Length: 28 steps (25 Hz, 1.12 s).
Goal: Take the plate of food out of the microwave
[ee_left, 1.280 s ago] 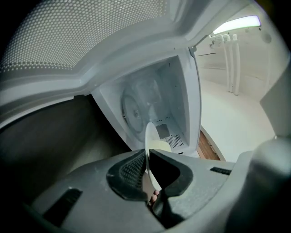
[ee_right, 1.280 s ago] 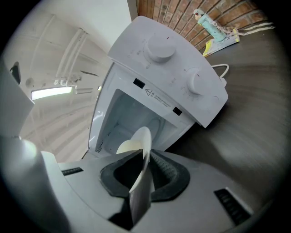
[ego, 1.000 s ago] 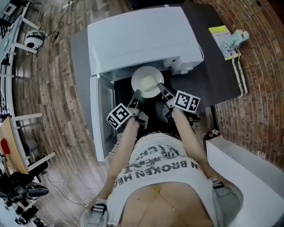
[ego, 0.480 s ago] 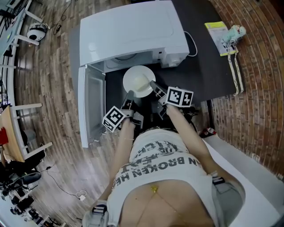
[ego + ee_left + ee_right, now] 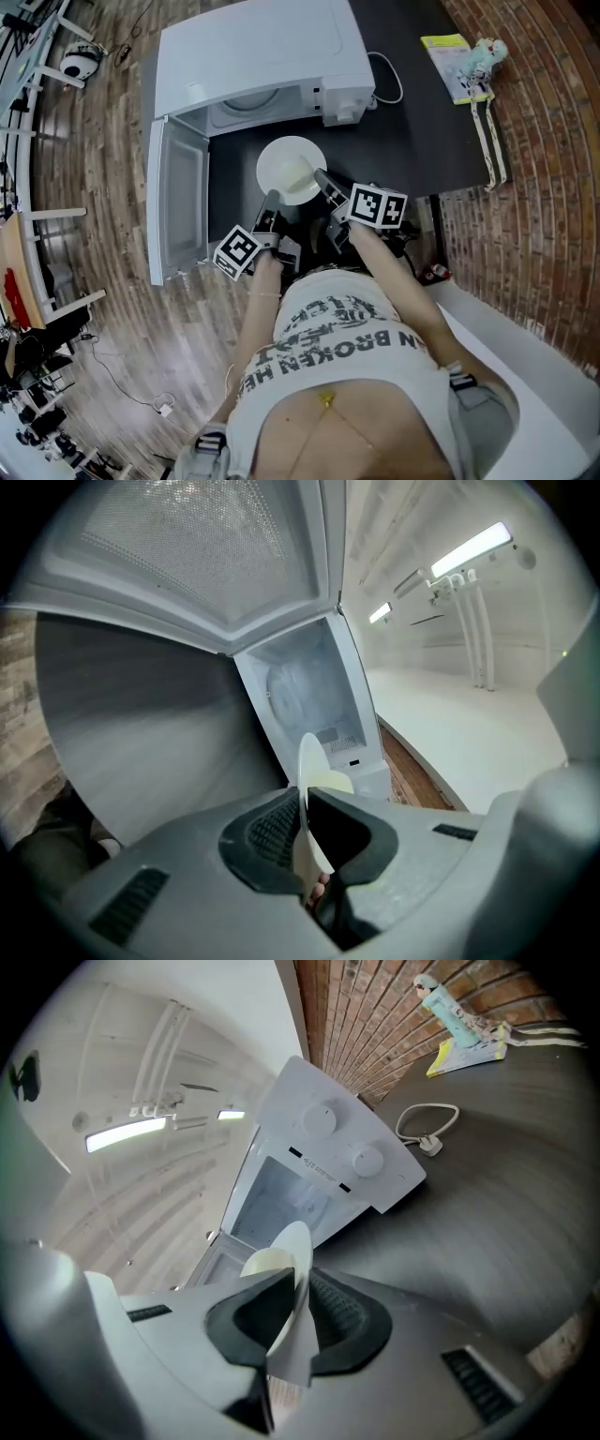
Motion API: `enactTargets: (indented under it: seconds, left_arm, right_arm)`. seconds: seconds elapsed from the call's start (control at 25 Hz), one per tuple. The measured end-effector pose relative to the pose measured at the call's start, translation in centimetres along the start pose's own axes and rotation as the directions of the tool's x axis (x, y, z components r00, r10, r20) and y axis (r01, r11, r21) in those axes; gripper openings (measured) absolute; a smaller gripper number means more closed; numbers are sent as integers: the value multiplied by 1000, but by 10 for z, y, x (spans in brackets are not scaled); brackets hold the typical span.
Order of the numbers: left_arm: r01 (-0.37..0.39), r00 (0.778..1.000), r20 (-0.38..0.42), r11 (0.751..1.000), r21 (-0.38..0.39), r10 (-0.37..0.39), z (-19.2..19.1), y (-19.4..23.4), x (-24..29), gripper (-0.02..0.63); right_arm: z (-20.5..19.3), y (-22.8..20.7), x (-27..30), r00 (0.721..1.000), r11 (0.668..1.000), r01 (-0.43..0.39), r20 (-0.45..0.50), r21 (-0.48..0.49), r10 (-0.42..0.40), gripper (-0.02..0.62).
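Note:
A white plate point(image 5: 292, 170) with pale yellow food on it hangs over the dark table, in front of the open white microwave point(image 5: 253, 66). My left gripper point(image 5: 271, 203) is shut on the plate's near left rim and my right gripper point(image 5: 324, 181) is shut on its near right rim. In the left gripper view the plate point(image 5: 309, 771) stands edge-on between the jaws of the left gripper point(image 5: 305, 822), with the microwave's empty cavity point(image 5: 305, 700) beyond. The right gripper view shows the plate rim point(image 5: 293, 1265) clamped in the right gripper point(image 5: 292, 1321), the microwave point(image 5: 323, 1166) behind it.
The microwave door point(image 5: 178, 208) swings open to the left of the plate. A white cable with plug point(image 5: 424, 1129) lies on the dark table point(image 5: 431, 131) to the right of the microwave. A yellow booklet and a small figure point(image 5: 466, 64) sit at the table's far right by a brick wall.
The plate has come out of the microwave towards me, held in both grippers, and now hangs over the table in front of the open cavity.

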State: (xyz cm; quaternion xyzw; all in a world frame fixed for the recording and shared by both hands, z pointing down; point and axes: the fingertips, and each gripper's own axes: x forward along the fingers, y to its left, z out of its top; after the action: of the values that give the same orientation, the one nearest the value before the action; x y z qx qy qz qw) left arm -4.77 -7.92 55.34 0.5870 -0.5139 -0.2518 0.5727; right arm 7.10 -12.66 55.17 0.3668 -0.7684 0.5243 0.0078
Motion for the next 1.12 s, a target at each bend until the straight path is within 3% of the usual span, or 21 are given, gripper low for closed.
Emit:
enactTargets:
  seconds: [0.44, 1.12]
  left_arm:
    - [-2, 999, 40, 1000, 16, 2, -28, -5, -35, 28]
    - [58, 998, 16, 996, 66, -59, 13, -20, -43, 28]
  right_arm:
    - [-24, 4, -33, 999, 1000, -31, -12, 2, 31, 46]
    - [-20, 39, -16, 997, 1000, -31, 65, 0, 31, 48]
